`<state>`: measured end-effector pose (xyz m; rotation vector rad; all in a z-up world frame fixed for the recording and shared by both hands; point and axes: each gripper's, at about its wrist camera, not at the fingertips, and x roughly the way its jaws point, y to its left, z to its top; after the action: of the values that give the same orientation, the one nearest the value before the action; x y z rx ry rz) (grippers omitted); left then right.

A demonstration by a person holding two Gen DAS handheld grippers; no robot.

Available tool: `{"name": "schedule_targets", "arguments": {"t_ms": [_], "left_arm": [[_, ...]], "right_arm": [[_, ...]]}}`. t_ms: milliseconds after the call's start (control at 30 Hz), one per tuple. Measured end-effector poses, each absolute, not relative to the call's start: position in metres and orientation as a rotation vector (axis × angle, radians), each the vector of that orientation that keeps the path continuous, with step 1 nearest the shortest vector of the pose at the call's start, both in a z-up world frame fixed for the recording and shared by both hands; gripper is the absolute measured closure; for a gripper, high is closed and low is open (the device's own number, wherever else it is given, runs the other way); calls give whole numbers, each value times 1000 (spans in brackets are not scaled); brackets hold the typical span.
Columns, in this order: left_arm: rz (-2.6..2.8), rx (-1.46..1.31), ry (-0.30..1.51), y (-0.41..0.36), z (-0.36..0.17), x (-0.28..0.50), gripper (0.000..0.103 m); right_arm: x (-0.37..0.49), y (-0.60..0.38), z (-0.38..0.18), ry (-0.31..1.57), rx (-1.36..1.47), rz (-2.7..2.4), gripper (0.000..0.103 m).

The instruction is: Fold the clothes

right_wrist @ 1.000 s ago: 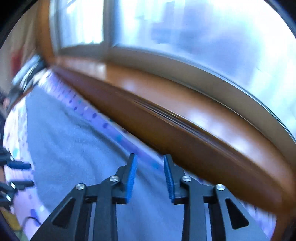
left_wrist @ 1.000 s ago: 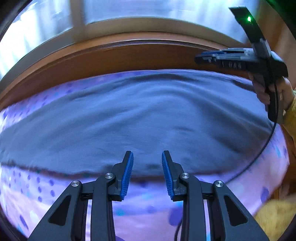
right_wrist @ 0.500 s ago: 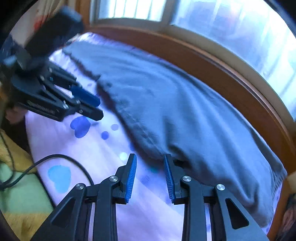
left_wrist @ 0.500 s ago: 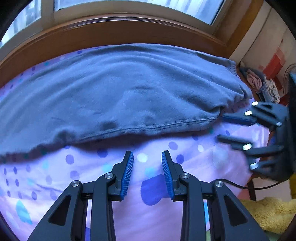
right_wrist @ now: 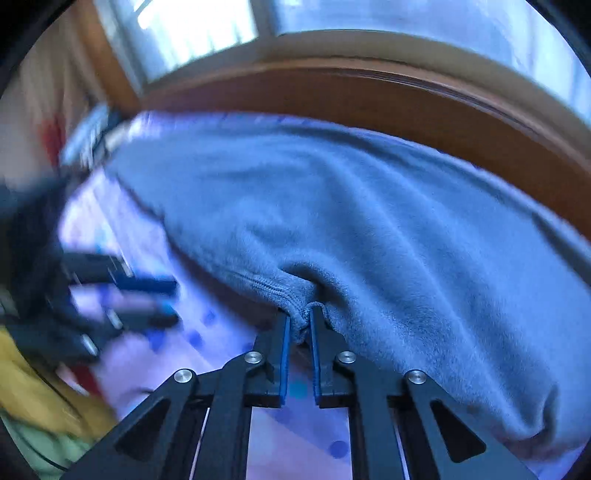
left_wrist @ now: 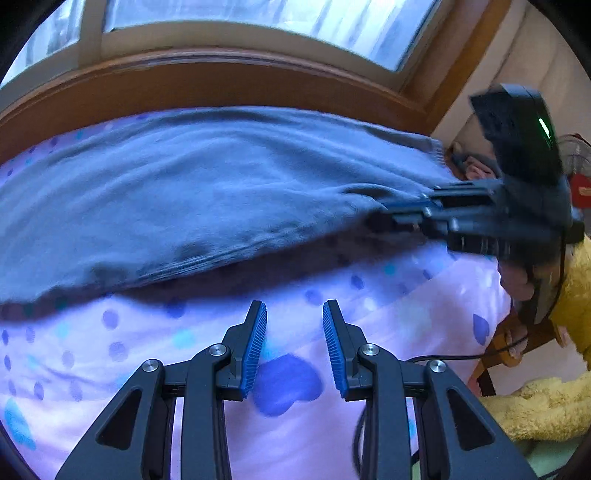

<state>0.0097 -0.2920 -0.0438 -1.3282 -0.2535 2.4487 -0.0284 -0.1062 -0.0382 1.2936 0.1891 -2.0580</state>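
Observation:
A blue-grey fleece garment [left_wrist: 203, 192] lies spread across a lilac dotted bedsheet [left_wrist: 388, 321]. My left gripper [left_wrist: 293, 306] hovers open over the bare sheet, just short of the garment's near hem, with nothing between its fingers. In the right wrist view the jaws of my right gripper [right_wrist: 300, 314] are closing, with a bunched fold of the garment's [right_wrist: 369, 229] stitched hem pinched between the blue pads. The left wrist view shows the right gripper [left_wrist: 391, 212] at the garment's right end. The left gripper [right_wrist: 162, 299] appears blurred at the left of the right wrist view.
A wooden ledge [left_wrist: 221, 81] and a window [left_wrist: 258, 18] run behind the bed. A hand in a yellow sleeve [left_wrist: 576, 288] holds the right gripper. Its black cable [left_wrist: 461, 356] hangs past the bed's right edge, near a yellow fluffy cloth [left_wrist: 543, 410].
The right gripper has swung in from beside the garment to its hem and narrowed its jaws onto the cloth. The left gripper has dipped slightly toward the sheet, still open.

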Motion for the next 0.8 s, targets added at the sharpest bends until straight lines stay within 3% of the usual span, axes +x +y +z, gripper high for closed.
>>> {"name": "schedule_targets", "arguments": {"t_ms": [200,433,600,800], "left_arm": [[2479,-1193,-86,-266,-28,2,71],[2454,-1144,-6,-255,-24,-8,71],[2365,-1036,100,-240,-20,-15,68],[2283,-1063,94,-225,-38,-45,67]], "right_arm": [[-30,-84,-22,-54,1414,-1936,94],[-28,-87,-7,-12,1432,-1921,94],[-65,-101,-3,-75,1463,-1894,94],[-85,-103,5,-158,1525,-1857,94]]}}
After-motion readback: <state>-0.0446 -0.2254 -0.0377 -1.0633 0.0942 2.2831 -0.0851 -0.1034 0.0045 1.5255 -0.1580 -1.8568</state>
